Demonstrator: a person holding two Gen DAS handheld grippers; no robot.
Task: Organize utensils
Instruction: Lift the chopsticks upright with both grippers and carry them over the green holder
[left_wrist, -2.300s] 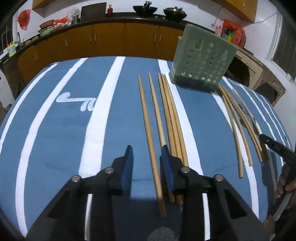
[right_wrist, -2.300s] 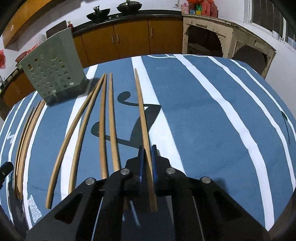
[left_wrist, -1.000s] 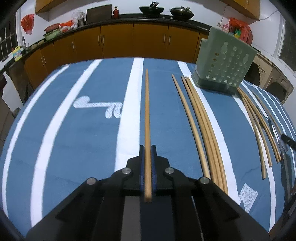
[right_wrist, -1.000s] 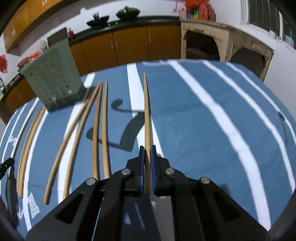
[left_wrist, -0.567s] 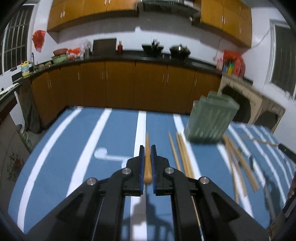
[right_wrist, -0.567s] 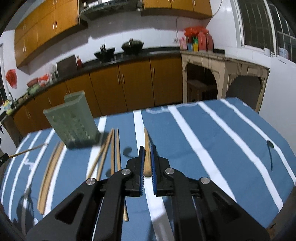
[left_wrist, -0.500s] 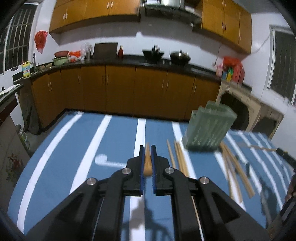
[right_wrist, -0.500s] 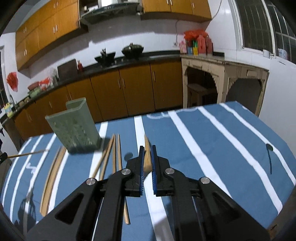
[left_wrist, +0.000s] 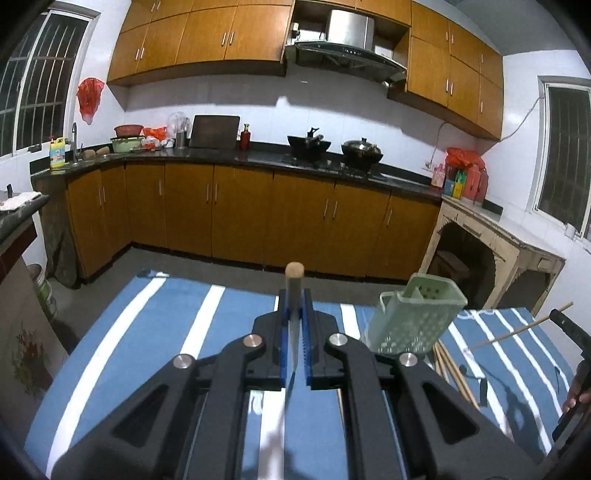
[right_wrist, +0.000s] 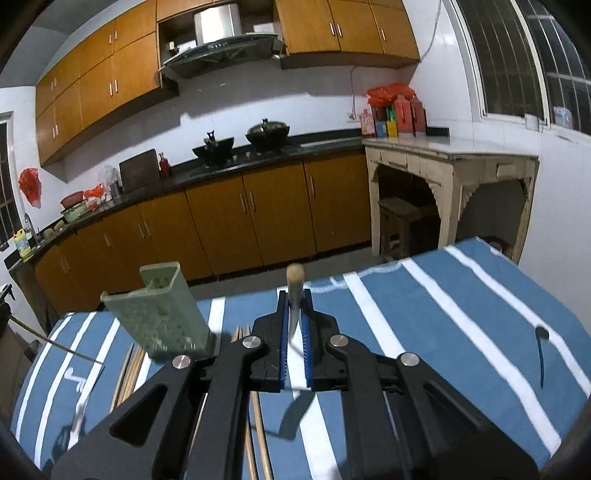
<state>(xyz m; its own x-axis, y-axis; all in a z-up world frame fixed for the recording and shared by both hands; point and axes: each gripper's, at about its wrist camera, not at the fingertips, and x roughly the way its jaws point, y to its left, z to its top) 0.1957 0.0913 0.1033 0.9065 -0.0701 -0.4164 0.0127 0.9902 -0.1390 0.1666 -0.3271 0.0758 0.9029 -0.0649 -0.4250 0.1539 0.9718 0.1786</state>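
Wooden chopsticks: one clamped in left gripper (left_wrist: 294, 332), one in right gripper (right_wrist: 294, 330), both lifted off table, green holder (left_wrist: 415, 321) apparently empty, rest lie loose (left_wrist: 452, 371), so barely started.

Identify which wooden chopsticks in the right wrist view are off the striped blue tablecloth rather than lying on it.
The long wooden chopstick clamped in the right hand-held gripper is raised, tip forward; the other wooden chopsticks lie flat beside the green perforated plastic holder.
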